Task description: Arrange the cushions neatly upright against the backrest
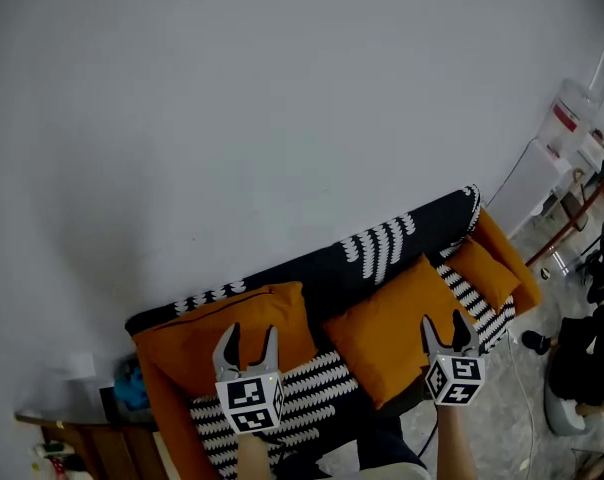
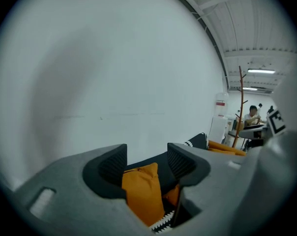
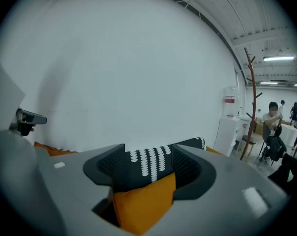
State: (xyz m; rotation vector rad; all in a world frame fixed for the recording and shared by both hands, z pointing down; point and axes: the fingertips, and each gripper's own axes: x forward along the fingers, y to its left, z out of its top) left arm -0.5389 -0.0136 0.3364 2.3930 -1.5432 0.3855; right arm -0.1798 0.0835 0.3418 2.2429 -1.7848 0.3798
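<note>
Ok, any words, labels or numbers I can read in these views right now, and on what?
No readable words or numbers in any view.
Red label on the white dispenser: too small and blurred to read.
Marker cube on the left gripper, and the one on the right gripper: black-and-white square patterns only, no letters.

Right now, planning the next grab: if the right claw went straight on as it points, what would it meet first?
Most likely the orange cushion framed by the open right claw, then the backrest; depth is unclear.
</note>
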